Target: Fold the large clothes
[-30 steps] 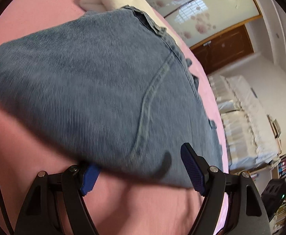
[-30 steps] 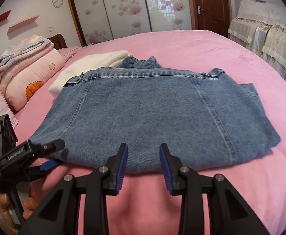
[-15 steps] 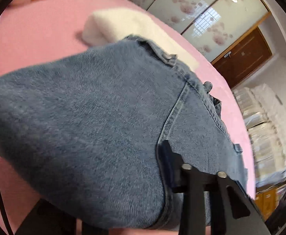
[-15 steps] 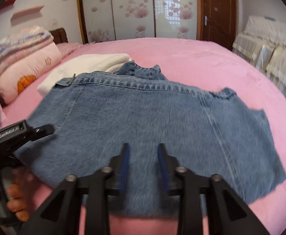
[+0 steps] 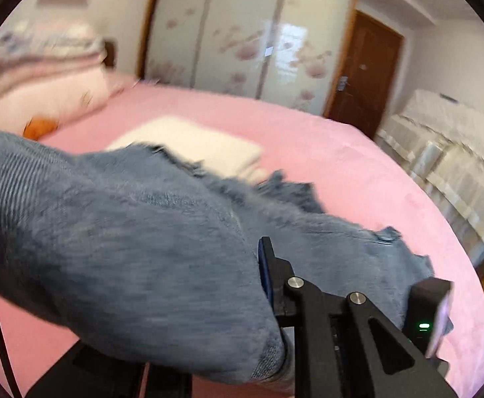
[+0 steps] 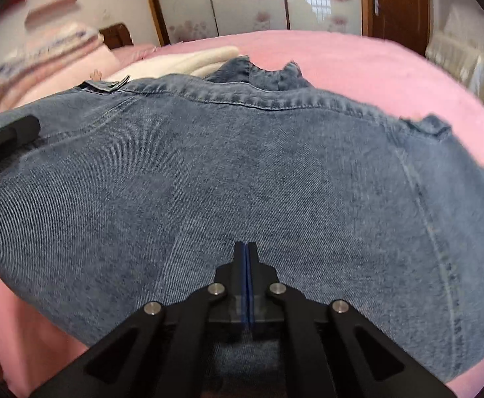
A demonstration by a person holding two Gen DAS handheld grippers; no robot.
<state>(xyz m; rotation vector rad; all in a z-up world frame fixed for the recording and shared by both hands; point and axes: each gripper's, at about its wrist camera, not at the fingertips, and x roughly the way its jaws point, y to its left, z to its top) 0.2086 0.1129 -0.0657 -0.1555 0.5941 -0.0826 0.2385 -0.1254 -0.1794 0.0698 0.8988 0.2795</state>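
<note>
Draping denim jacket [image 6: 242, 172] over fingers [image 5: 268, 272]

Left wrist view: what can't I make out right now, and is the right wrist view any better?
- Left gripper: one finger shows; the denim jacket drapes over the other, hiding the grip.
- Jacket's near hem: covered by the gripper frames in both views.
- Right gripper: pads meet, but its own frame hides the pinched cloth.
- White folded cloth: motion blur, partly behind the jacket.
</note>
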